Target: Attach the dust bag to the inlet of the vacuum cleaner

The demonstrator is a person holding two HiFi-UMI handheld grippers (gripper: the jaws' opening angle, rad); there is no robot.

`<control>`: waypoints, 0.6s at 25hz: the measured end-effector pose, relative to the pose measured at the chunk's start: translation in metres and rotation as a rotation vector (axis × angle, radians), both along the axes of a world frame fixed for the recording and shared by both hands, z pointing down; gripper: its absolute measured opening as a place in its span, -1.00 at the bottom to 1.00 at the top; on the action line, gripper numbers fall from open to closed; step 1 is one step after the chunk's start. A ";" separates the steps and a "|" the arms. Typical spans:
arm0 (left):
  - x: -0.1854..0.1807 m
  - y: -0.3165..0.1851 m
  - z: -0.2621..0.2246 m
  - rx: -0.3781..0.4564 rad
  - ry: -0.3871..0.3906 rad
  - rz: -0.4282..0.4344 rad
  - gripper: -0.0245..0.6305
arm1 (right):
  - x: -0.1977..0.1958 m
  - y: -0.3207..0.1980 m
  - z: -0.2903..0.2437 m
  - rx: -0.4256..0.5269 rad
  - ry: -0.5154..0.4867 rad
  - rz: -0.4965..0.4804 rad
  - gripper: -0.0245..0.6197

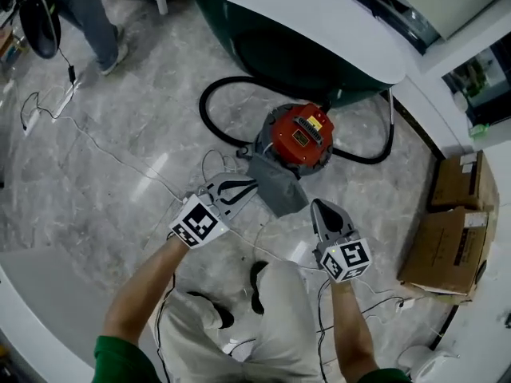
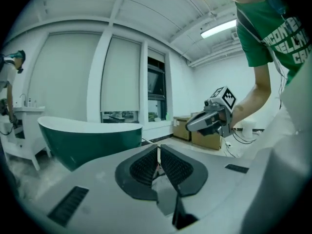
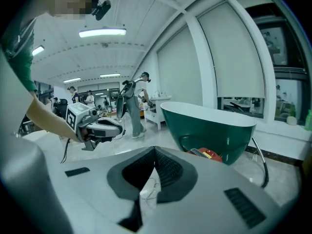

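The red vacuum cleaner [image 1: 302, 136] stands on the marble floor in front of a green bathtub [image 1: 263, 30]; its top also shows under the tub in the right gripper view [image 3: 208, 154]. A grey dust bag [image 1: 277, 184] lies against its near side; I cannot tell whether the bag sits on the inlet. My left gripper [image 1: 254, 184] hovers just left of the bag, jaws together and holding nothing [image 2: 157, 151]. My right gripper [image 1: 316, 204] is to the right of the bag, also shut and empty [image 3: 154, 151]. Each gripper is level and sees the other one.
A black hose [image 1: 214, 126] loops round the vacuum cleaner. Thin cables [image 1: 96, 146] trail over the floor. Cardboard boxes [image 1: 455, 222] stand at the right by the wall. Another person's legs [image 1: 92, 18] are at the far left. My own knee and shoes fill the near floor.
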State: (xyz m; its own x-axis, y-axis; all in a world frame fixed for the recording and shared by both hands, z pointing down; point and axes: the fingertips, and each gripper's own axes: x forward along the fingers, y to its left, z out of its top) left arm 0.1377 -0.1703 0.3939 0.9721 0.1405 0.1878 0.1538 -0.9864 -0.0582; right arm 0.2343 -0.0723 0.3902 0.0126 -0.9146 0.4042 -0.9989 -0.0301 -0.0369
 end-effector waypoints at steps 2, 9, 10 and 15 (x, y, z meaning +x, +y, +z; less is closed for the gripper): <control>-0.021 0.000 -0.040 -0.038 0.012 -0.052 -0.86 | -0.019 -0.001 -0.036 -0.017 -0.012 0.003 -0.90; -0.097 0.021 -0.164 -0.174 0.037 -0.197 -0.88 | -0.080 0.010 -0.158 -0.073 -0.041 0.027 -0.90; -0.108 0.028 -0.179 -0.180 0.032 -0.207 -0.88 | -0.089 0.014 -0.176 -0.071 -0.048 0.030 -0.90; -0.146 0.058 -0.247 -0.186 0.035 -0.223 -0.90 | -0.118 0.033 -0.251 -0.050 -0.046 0.062 -0.90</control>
